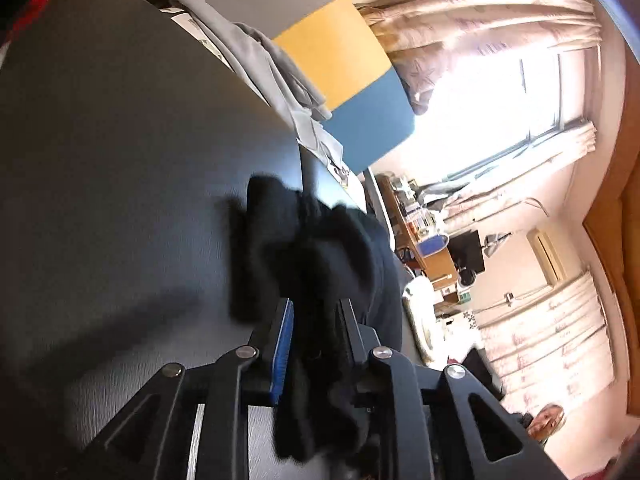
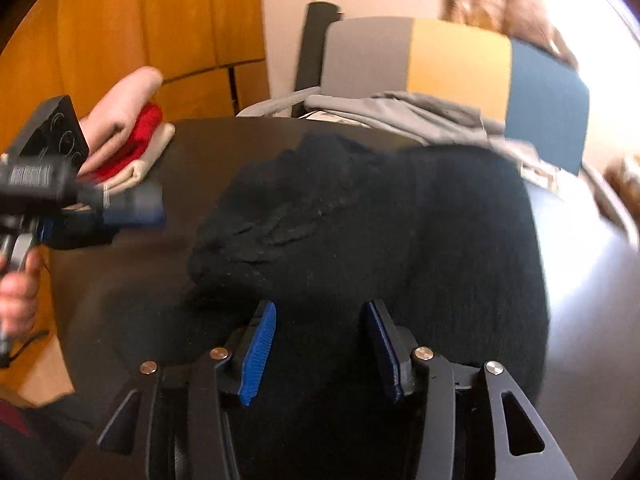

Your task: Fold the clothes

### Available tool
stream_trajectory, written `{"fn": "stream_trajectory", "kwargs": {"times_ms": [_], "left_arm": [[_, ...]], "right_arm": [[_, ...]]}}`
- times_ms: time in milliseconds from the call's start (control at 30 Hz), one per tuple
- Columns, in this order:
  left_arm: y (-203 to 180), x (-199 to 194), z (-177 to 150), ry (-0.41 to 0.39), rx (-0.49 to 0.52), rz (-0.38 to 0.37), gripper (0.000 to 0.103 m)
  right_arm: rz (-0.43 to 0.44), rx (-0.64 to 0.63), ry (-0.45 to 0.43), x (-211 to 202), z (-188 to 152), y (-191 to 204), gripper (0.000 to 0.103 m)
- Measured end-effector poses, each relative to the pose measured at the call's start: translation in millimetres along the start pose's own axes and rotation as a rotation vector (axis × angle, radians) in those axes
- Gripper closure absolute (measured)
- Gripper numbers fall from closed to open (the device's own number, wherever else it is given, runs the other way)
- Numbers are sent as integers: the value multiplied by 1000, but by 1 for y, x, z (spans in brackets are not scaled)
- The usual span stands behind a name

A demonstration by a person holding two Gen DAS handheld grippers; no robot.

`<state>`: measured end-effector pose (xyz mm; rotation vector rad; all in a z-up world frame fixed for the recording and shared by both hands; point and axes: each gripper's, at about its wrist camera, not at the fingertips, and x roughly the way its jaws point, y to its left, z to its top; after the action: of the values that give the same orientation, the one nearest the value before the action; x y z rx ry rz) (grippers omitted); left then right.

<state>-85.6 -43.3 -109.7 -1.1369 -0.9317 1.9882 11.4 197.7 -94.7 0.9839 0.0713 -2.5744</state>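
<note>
A black knitted garment [image 2: 380,220] lies bunched on the dark round table [image 2: 132,312]. My right gripper [image 2: 322,306] hovers over its near edge. Its blue pads [image 2: 260,352] stand wide apart, with cloth under them and nothing pinched. In the left wrist view, a fold of the same black garment [image 1: 320,248] runs between the fingers of my left gripper [image 1: 316,304] and hangs loosely toward the camera. The blue pad [image 1: 282,344] on one side shows bare. The right wrist view shows the left gripper [image 2: 136,206] blurred at the left, held by a hand [image 2: 16,292].
Folded pink, red and cream clothes [image 2: 132,136] are stacked at the table's far left. A grey garment [image 2: 400,112] lies along the far edge in front of a chair back [image 2: 460,64] in grey, yellow and blue. A bright window [image 1: 500,92] is off to the side.
</note>
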Motion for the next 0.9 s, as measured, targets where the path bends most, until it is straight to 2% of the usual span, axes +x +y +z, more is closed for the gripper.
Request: {"fn": "stream_trajectory", "kwargs": {"times_ms": [133,233,333,367,400,433,500,600,667,767,800,867,900], "left_arm": [[-6,47,17,144,-14,-33,65],[-8,67,26,149,-30,-26,56],[-13,87,33,155,-32,-19,55],[-16,94,36,169,-18,-5,59],[-18,102,38,183,-7,15,69],[-21,107,39,189,-2,17,94],[-25,103,41,162,-15,-13,96],[-45,71,51,3,33,-82,97],[-54,55,56,-69,94,-39,97],[-36,65,51,-52,154,132,97],[-23,69,48,-36,126,152,97],[10,79,40,4,18,149,95],[20,80,36,-2,-16,131,95]], "right_arm": [[6,15,-12,1,-2,2,49],[14,15,-17,0,-4,3,48],[32,28,-23,0,-4,0,47],[36,32,-25,0,-5,0,47],[39,35,-27,0,-5,-1,47],[40,37,-28,-1,-5,-1,47],[41,40,-32,-2,-6,-1,47],[43,50,-49,-6,-7,-1,47],[46,70,-73,-11,-9,-4,47],[59,89,-61,-9,-10,-6,47],[59,87,-51,-8,-10,-6,46],[63,75,-44,-8,-10,-2,45],[67,69,-45,-8,-10,-1,44]]}}
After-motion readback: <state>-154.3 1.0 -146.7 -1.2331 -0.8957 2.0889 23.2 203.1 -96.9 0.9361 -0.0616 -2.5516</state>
